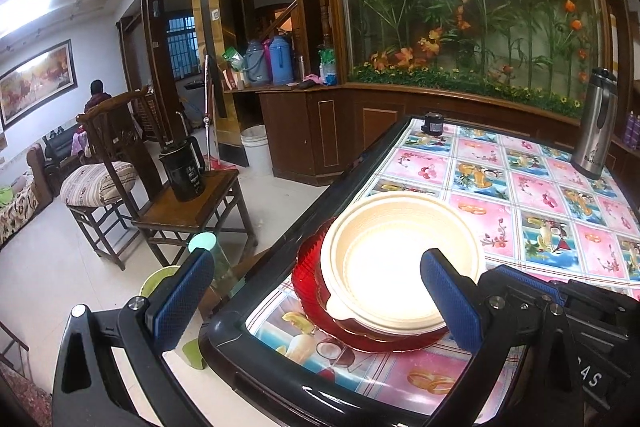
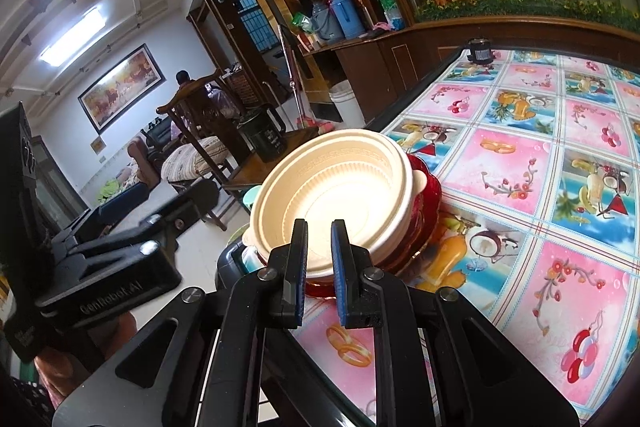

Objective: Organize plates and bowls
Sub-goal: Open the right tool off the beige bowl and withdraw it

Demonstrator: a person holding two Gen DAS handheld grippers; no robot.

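Cream bowl (image 2: 336, 195) hiding most of red plate (image 2: 430, 195), right claw (image 2: 319, 239) pinching its rim, left claw (image 1: 316, 287) spread.

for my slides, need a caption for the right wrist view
Right gripper nearly closed at the near rim of cream bowls stacked on a red plate at the table corner.

Cream bowl (image 1: 400, 259) sits upright on red plate (image 1: 316, 291) at table corner

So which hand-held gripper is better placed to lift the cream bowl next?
Probably the right hand-held gripper: its narrow jaws straddle the near rim of the cream bowl. The left hand-held gripper is wide open, one finger off the table edge.
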